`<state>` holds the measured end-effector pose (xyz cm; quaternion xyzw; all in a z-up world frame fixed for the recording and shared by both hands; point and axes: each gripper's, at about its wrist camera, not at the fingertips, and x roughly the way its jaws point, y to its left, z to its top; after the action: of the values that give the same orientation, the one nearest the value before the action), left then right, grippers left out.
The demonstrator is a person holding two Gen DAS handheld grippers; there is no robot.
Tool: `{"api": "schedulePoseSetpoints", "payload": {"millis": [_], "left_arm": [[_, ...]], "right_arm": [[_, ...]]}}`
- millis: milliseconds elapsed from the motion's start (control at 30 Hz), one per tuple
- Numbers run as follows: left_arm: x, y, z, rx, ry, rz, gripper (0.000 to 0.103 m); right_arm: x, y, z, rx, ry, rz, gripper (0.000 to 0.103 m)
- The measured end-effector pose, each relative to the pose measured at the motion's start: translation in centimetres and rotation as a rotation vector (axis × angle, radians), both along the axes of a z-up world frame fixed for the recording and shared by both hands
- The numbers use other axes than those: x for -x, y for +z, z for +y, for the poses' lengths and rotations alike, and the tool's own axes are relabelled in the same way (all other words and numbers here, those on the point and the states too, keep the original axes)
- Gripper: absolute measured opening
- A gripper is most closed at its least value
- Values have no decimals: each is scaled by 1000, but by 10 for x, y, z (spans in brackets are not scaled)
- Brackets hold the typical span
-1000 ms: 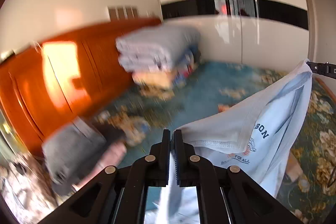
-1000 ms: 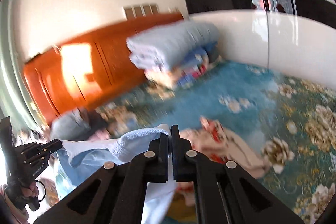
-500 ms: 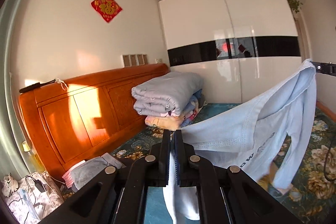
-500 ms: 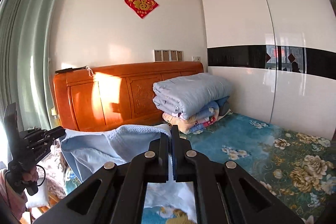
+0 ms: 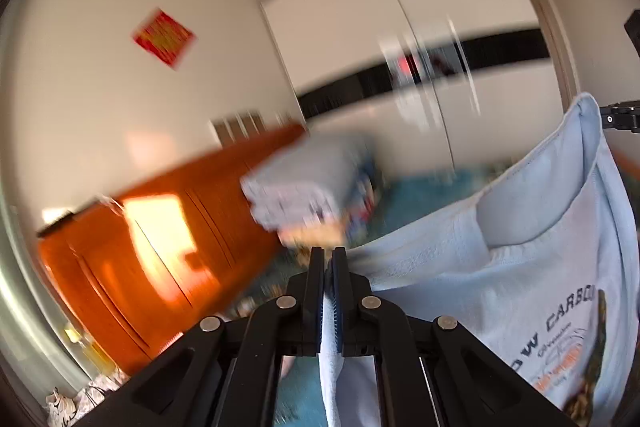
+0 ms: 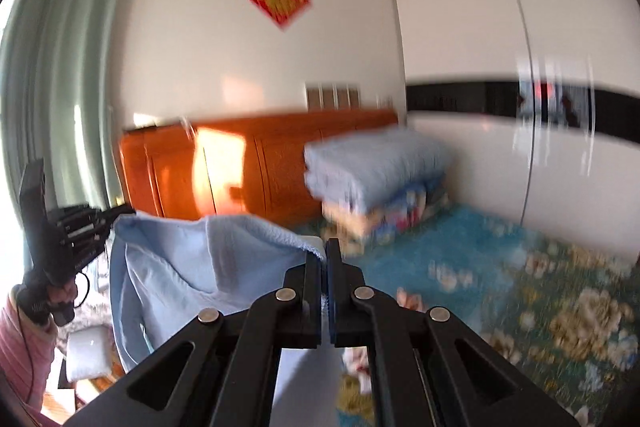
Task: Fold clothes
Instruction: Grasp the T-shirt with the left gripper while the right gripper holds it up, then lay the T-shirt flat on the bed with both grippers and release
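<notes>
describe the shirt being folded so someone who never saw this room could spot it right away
Start at the orange wooden headboard and the bed with the teal floral cover. In the air above that bed a pale blue T-shirt hangs stretched between the left gripper and the right gripper, both shut on its edge. Unlike the folded quilts stacked by the headboard, it hangs unfolded and bears dark lettering.

Soft matt cotton T-shirt [image 5: 500,291], glossy orange wooden headboard [image 6: 280,163], glossy white wardrobe doors [image 6: 560,163], matt black plastic claw [image 5: 328,267]

Left gripper [image 5: 328,267]: matte black linkage arms, round silver rivets, blue ribbed pads. Right gripper [image 6: 324,259]: same build. Beside the green curtain [image 6: 60,67]: pink ribbed sleeve [image 6: 24,355], thin black cable.
</notes>
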<state>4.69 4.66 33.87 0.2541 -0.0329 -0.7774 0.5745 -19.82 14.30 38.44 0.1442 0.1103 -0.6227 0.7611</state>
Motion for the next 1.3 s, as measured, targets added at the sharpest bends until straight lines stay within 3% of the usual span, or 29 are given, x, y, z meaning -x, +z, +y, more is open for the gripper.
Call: {"api": "schedulePoseSetpoints", "payload": {"millis": [67, 133, 267, 400, 633, 733, 800, 867, 967, 1133, 1200, 1267, 1300], "left_arm": [[18, -40, -33, -99, 4, -37, 4], [33, -96, -69, -261, 0, -46, 4], [49, -181, -108, -511, 4, -58, 4], [63, -236, -129, -644, 28, -77, 4], [66, -245, -193, -759, 99, 88, 5], [52, -256, -225, -857, 172, 232, 9], [35, -261, -237, -895, 233, 319, 17], [14, -263, -235, -904, 269, 381, 34], [-19, -267, -221, -911, 284, 431, 47], [-79, -302, -176, -959, 357, 440, 50], [-97, -325, -155, -1003, 399, 424, 50], [-108, -347, -135, -1049, 426, 402, 50], [-111, -358, -127, -1077, 433, 395, 50]], "right_arm": [[13, -43, -39, -128, -18, -23, 1], [27, -96, -77, -271, -50, -51, 1], [55, -192, -122, -484, -113, -130, 1], [80, -257, -144, -614, -162, -192, 1], [105, -284, -185, -653, -207, -232, 1], [113, -297, -209, -677, -231, -256, 2], [117, -310, -223, -705, -252, -271, 2], [121, -323, -233, -734, -271, -274, 2], [125, -339, -243, -766, -295, -281, 2], [128, -345, -248, -780, -327, -302, 3], [126, -339, -243, -767, -323, -307, 12], [124, -330, -234, -746, -333, -293, 39], [123, -325, -228, -731, -336, -287, 40]]}}
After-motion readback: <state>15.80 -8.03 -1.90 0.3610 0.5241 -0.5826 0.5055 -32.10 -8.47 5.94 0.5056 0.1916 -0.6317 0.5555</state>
